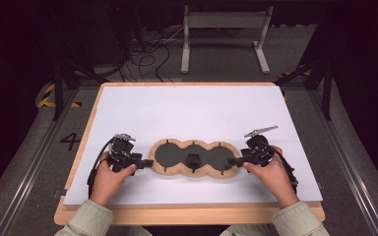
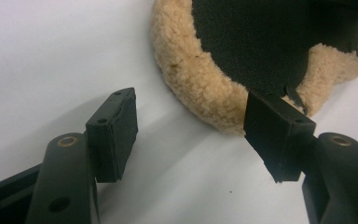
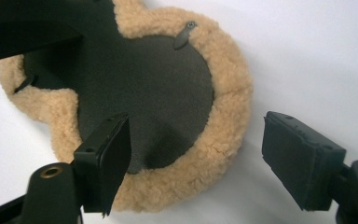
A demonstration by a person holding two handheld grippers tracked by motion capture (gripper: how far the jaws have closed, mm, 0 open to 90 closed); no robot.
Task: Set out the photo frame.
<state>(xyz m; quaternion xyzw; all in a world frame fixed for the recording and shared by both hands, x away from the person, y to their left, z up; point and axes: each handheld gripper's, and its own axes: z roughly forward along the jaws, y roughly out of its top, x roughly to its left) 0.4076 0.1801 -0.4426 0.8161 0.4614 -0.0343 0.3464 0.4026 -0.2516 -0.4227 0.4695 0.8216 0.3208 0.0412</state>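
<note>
A white sheet (image 1: 187,113) covers the bench (image 1: 192,215), and on its near half lies a long pad (image 1: 193,158) of three joined rounds, black in the middle with a tan fleece rim all around. It lies flat, running left to right between the two hands.

At the pad's left end, the left tool (image 1: 146,162) is held low over the sheet by the person's left hand (image 1: 109,173), pointing right toward the pad. In the left gripper view the left tool (image 2: 191,135) stands wide open with nothing between its jaws; the fleece rim (image 2: 193,79) of the pad sits just beyond the tips, close to the right-hand pad block (image 2: 275,135) but not gripped.

At the pad's right end, the right tool (image 1: 232,161) is held by the right hand (image 1: 270,173) and points left. In the right gripper view the right tool (image 3: 200,158) is also wide open: one jaw hangs over the black centre (image 3: 144,93), the other over the white sheet outside the rim, so the fleece edge lies between them without being pinched.
</note>
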